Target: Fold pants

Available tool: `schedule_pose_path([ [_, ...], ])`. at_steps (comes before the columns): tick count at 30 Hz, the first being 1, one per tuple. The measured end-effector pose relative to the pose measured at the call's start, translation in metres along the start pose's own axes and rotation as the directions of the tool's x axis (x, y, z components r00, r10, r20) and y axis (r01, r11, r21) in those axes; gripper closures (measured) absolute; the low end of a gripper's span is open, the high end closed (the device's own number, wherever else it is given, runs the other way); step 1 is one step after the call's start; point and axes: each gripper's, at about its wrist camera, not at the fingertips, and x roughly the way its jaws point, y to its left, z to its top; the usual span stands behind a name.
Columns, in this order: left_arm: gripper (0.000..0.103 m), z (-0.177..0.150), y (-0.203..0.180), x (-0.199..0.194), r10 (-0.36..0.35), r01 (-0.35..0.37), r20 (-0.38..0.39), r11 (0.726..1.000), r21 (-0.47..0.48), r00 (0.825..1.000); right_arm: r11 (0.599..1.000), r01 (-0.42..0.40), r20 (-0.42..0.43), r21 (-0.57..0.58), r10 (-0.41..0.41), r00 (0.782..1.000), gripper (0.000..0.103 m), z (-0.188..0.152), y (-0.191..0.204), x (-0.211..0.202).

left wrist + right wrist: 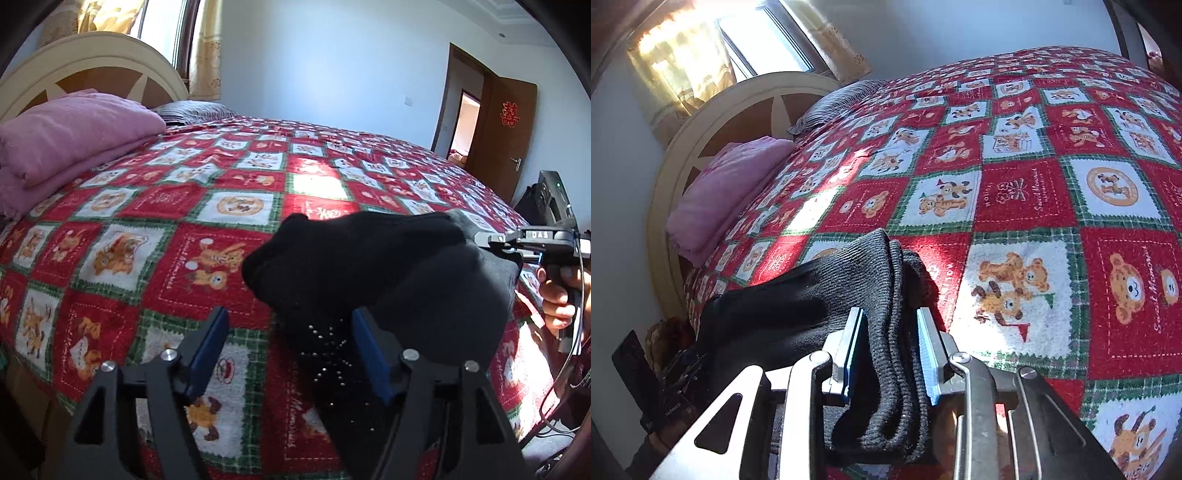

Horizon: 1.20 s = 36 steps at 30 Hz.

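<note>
I am reading "DAS" in pale letters on the body of the right claw (480, 238), seen from the left wrist camera, with a hand (557, 299) wrapping its grip below. On the bedspread (1027, 192) I am making out "Sweet Memories" stitched in the red squares, beside teddy bear patches. A red paper character is hanging on the brown door (511, 114) across the room.

The black pants (369, 266) are lying bunched on the bed near its front edge, partly folded over. My left claw (290, 354) is standing wide open; its right blue pad is sitting against the dark cloth, while its left pad is over bare bedspread, so it is gripping nothing. In the right wrist view, a thick ribbed fold of the pants (890, 332) is running between the two blue pads of the right claw (891, 354), which is pinching it on both sides.

A folded pink blanket (70, 136) is resting by the headboard (713, 122).
</note>
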Motion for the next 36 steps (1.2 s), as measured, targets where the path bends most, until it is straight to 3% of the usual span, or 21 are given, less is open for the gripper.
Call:
schedule_pose_path([
  [2, 0.027, -0.001, 0.001, 0.002, 0.019, -0.019, -0.009, 1.000, -0.001, 1.000, 0.999, 0.030, 0.011, -0.013, -0.030, 0.999, 0.066, -0.001, 0.001, -0.001],
  [10, 0.022, -0.003, 0.004, 0.004, 0.047, -0.047, -0.030, 0.999, 0.000, 0.998, 0.999, 0.039, 0.030, 0.004, -0.039, 0.999, 0.058, -0.005, -0.006, -0.006],
  [18, 0.021, -0.003, 0.007, 0.002, 0.054, -0.054, -0.045, 0.999, 0.003, 0.998, 0.997, 0.075, 0.040, 0.017, -0.076, 0.996, 0.052, -0.007, -0.009, -0.010],
  [23, 0.021, -0.001, 0.002, -0.005, 0.093, -0.091, -0.054, 0.995, 0.039, 0.994, 0.988, 0.156, 0.068, 0.014, -0.156, 0.985, 0.046, -0.009, -0.005, -0.026],
  [27, 0.021, 0.002, 0.000, -0.014, 0.112, -0.110, -0.061, 0.993, 0.038, 0.992, 0.965, 0.263, 0.113, 0.021, -0.264, 0.958, 0.045, -0.014, -0.002, -0.050],
  [31, 0.021, 0.008, -0.013, -0.035, 0.090, -0.089, -0.022, 0.995, 0.048, 0.996, 0.950, 0.310, 0.145, 0.022, -0.310, 0.940, 0.041, -0.026, 0.006, -0.084],
  [35, 0.004, 0.015, -0.032, -0.064, 0.068, -0.071, 0.043, 0.995, 0.073, 0.997, 0.954, 0.296, 0.198, -0.044, -0.282, 0.939, 0.039, -0.039, 0.033, -0.115],
  [36, 0.004, 0.017, -0.036, -0.072, 0.063, -0.067, 0.062, 0.995, 0.079, 0.996, 0.954, 0.296, 0.210, -0.055, -0.279, 0.937, 0.039, -0.042, 0.039, -0.120],
])
